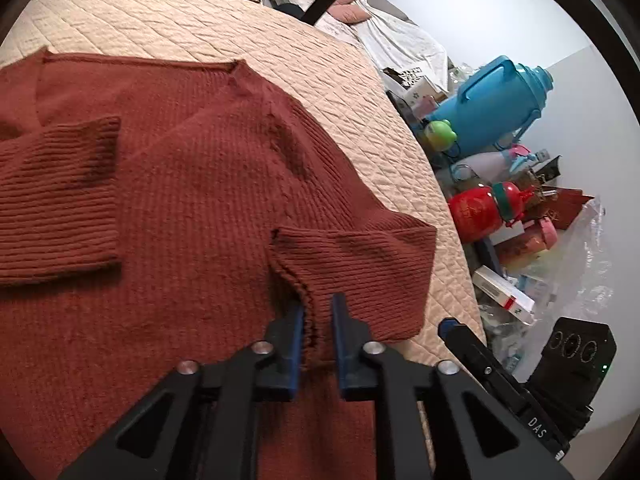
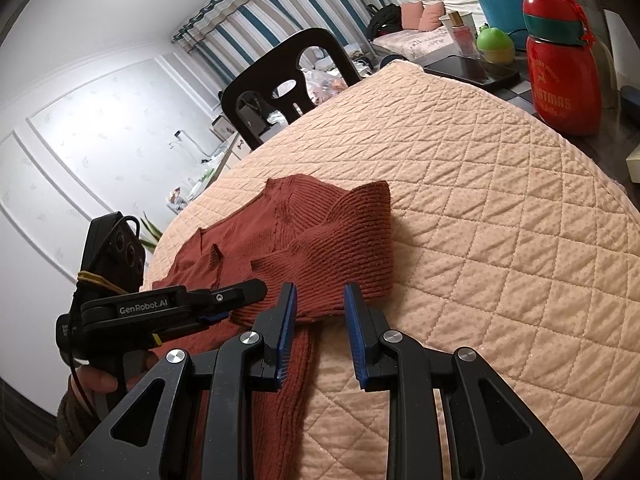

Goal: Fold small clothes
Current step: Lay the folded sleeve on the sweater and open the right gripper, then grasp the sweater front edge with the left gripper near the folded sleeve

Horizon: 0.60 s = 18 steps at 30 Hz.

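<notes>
1. Rust-red knit sweater lies spread flat on the quilted peach cover, both ribbed sleeves folded inward across the body.
2. Left gripper: jaws parted a narrow gap, straddling the edge of the folded sleeve cuff; fabric sits between the blue pads, not visibly pinched.
3. Right gripper: jaws parted wider, poised at the sweater's side fold, holding nothing; the left unit is visible just beside it.
4. Beyond the cover's edge (cluttered): blue jug, red bottle, dark chair.
</notes>
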### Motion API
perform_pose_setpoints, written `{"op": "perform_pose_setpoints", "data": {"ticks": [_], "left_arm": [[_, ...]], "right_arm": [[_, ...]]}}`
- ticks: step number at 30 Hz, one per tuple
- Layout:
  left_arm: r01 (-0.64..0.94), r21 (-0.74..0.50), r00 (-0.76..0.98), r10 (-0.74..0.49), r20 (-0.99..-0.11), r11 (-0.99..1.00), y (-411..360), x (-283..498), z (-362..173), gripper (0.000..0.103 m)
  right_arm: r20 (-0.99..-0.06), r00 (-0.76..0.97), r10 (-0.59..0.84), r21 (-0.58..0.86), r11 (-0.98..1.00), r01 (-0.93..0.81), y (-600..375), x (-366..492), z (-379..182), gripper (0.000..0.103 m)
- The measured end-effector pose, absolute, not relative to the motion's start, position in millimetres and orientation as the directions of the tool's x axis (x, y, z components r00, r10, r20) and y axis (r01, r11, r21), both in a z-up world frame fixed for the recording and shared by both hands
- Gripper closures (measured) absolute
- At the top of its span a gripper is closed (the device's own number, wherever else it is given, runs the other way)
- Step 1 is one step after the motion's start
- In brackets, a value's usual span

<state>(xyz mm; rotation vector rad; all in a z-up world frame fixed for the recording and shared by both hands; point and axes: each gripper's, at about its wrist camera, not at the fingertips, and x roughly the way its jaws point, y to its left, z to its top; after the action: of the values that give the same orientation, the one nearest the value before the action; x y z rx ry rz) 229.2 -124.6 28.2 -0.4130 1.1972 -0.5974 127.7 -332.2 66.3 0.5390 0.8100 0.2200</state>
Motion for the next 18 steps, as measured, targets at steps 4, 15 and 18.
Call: {"op": "perform_pose_setpoints", "data": {"ticks": [4,15,18], "left_arm": [[0.237,-0.547,0.261,-0.595,-0.761,0.803,-128.4,227.3,30.8,0.091],[0.322,-0.461,0.300,-0.551,-0.779,0.827,-145.6,221.2,43.1,0.091],[0.305,-0.453,0.292,-0.535,-0.793,0.838,-146.0,224.1,37.3,0.090]], "right_arm": [[-0.629,0.675,0.385,0.538,0.843,0.020,-332.0,128.5,64.6,0.078],[-0.622,0.677,0.394,0.552,0.833,0.022,-334.1,127.8,61.4,0.078],[-0.621,0.678,0.393,0.553,0.833,0.023,-334.7,126.7,61.0,0.078]]}}
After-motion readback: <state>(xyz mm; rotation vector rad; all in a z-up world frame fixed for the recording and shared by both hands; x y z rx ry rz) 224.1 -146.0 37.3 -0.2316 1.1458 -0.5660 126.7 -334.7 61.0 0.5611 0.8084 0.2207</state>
